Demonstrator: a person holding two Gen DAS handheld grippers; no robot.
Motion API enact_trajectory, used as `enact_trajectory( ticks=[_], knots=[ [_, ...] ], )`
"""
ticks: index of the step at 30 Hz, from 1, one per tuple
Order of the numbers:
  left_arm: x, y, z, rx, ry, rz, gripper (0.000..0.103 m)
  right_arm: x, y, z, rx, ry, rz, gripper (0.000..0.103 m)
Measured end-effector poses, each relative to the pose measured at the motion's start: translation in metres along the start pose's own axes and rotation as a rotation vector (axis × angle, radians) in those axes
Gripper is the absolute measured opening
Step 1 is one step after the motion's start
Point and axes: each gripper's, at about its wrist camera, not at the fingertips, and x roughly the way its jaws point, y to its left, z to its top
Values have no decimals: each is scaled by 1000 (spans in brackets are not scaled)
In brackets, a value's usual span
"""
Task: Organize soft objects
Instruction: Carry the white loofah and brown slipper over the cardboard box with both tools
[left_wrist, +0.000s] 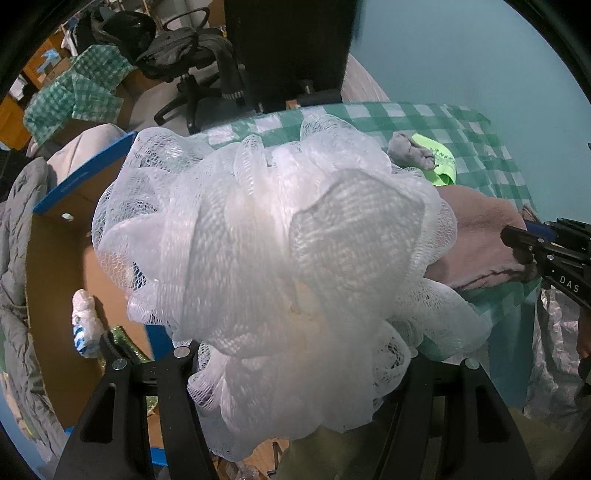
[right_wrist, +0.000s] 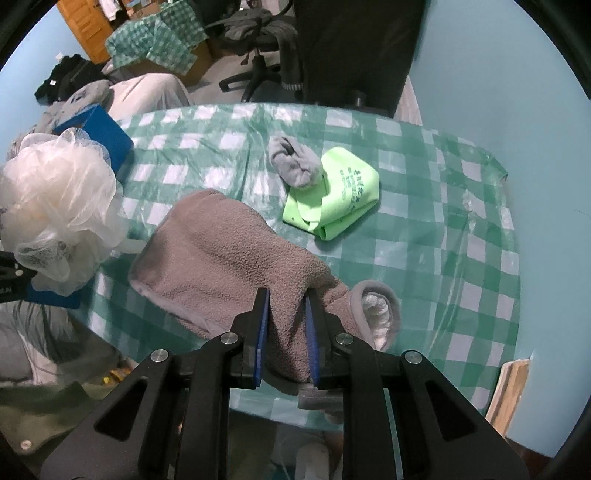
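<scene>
My left gripper (left_wrist: 295, 354) is shut on a white mesh bath pouf (left_wrist: 273, 258) and holds it in the air past the table's left edge; the pouf also shows in the right wrist view (right_wrist: 59, 199). My right gripper (right_wrist: 286, 295) is shut on a fold of the grey-brown fleece garment (right_wrist: 221, 254), which lies on the green checked tablecloth (right_wrist: 443, 240). A rolled grey sock (right_wrist: 295, 162) rests against a folded lime-green cloth (right_wrist: 343, 192) further back on the table. The right gripper also shows at the right edge of the left wrist view (left_wrist: 517, 243).
A cardboard box with blue trim (left_wrist: 74, 229) stands left of the table, below the pouf, with a white-and-blue item (left_wrist: 85, 325) inside. A black office chair (right_wrist: 258, 55) and piles of clothes (right_wrist: 74, 92) lie beyond. A black panel (right_wrist: 354, 48) stands at the table's far edge.
</scene>
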Motion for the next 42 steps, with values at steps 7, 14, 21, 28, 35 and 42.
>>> enact_trajectory(
  ticks=[7, 14, 21, 28, 35, 42],
  knots=[
    [-19, 16, -2, -34, -37, 1, 65, -12, 13, 11, 5, -38, 7, 17],
    [-33, 33, -6, -69, -53, 6, 65, -25, 27, 24, -10, -78, 25, 16],
    [-42, 48, -10, -110, -66, 10, 65, -30, 38, 38, -23, -106, 38, 16],
    [-55, 61, -12, -152, -94, 13, 65, -35, 51, 51, -43, -131, 54, 17],
    [-71, 74, -15, -178, -118, 26, 65, -43, 63, 62, -64, -159, 72, 16],
    [-75, 89, -22, -215, -126, 39, 65, -45, 78, 75, -80, -181, 98, 16]
  ],
)
